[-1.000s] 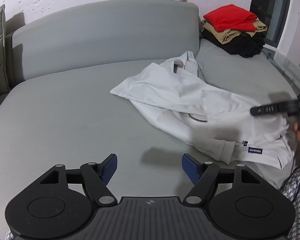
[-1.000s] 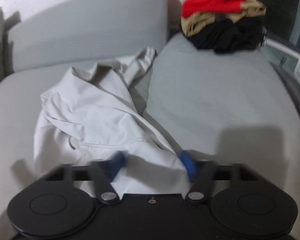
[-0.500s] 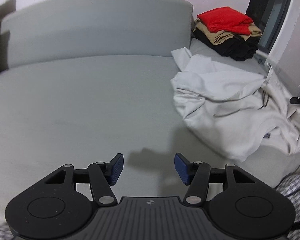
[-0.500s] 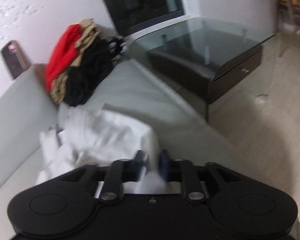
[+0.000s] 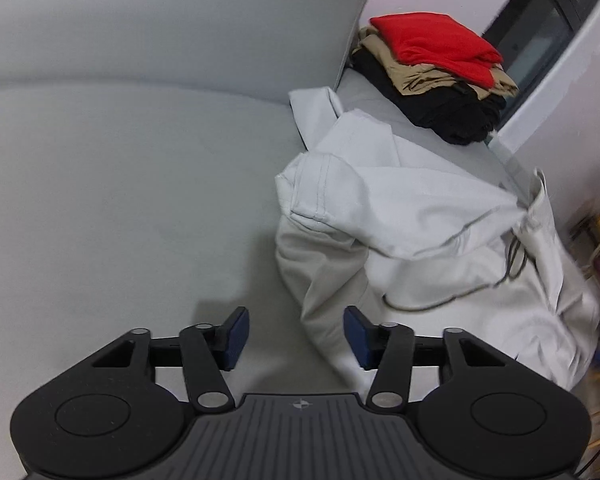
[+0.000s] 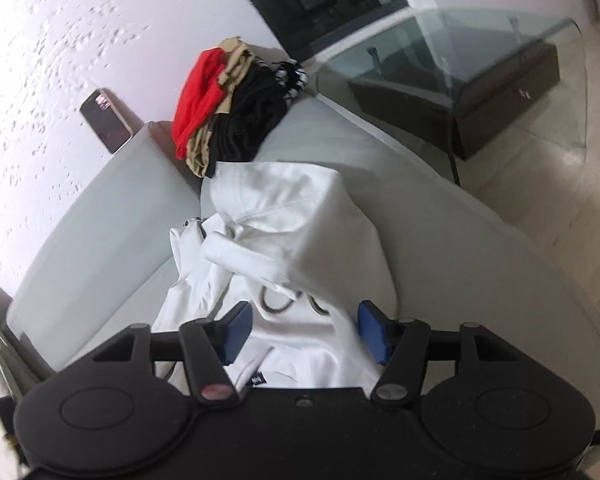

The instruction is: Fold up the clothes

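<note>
The white hoodie [image 5: 412, 216] lies bunched at the sofa's [image 5: 120, 168] right end, filling the right half of the left view, nearer the right gripper [image 6: 306, 332], whose open jaws straddle it, than the empty, open left gripper [image 5: 292, 336].

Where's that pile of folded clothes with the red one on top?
The stack of folded clothes sits at the far right end of the grey sofa, against the backrest's end and near the dark window, just beyond the crumpled white hoodie.
</note>
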A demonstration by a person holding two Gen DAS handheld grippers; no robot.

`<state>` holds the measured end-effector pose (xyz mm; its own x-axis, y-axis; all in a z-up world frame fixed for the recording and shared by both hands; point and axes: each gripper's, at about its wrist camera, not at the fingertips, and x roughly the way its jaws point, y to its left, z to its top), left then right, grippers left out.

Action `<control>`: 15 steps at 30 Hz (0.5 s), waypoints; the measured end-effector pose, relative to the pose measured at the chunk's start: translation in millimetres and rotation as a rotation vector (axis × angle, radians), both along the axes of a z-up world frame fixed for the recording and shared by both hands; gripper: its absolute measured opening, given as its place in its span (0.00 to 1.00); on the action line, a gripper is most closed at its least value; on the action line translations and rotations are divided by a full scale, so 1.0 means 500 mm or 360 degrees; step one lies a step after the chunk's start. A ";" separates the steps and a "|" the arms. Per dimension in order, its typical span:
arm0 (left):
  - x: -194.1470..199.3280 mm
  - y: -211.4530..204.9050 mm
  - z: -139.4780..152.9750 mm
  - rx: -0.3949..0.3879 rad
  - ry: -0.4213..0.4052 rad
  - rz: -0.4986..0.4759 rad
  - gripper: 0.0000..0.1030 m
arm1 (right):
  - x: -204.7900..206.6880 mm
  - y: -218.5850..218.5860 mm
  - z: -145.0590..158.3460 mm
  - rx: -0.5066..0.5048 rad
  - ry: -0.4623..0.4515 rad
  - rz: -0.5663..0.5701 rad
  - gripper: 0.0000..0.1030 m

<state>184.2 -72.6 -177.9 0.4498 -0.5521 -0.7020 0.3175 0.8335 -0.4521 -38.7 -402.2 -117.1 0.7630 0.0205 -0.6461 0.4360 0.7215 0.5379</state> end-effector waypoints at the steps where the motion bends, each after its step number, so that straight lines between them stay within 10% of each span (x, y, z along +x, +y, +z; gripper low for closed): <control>1: 0.011 -0.002 -0.010 -0.0040 0.0037 -0.0016 0.44 | -0.001 -0.005 -0.008 0.0032 0.0010 -0.0003 0.48; 6: 0.055 -0.022 -0.055 -0.0176 0.0206 -0.0091 0.42 | -0.012 -0.030 -0.034 0.0123 0.0026 -0.0017 0.48; 10: 0.090 -0.035 -0.073 -0.0243 0.0330 -0.0033 0.01 | -0.018 -0.041 -0.040 0.0145 0.0014 -0.0018 0.47; 15: 0.059 -0.023 -0.017 -0.0170 0.0155 0.0091 0.00 | -0.032 -0.037 -0.026 0.0012 0.0004 -0.0024 0.48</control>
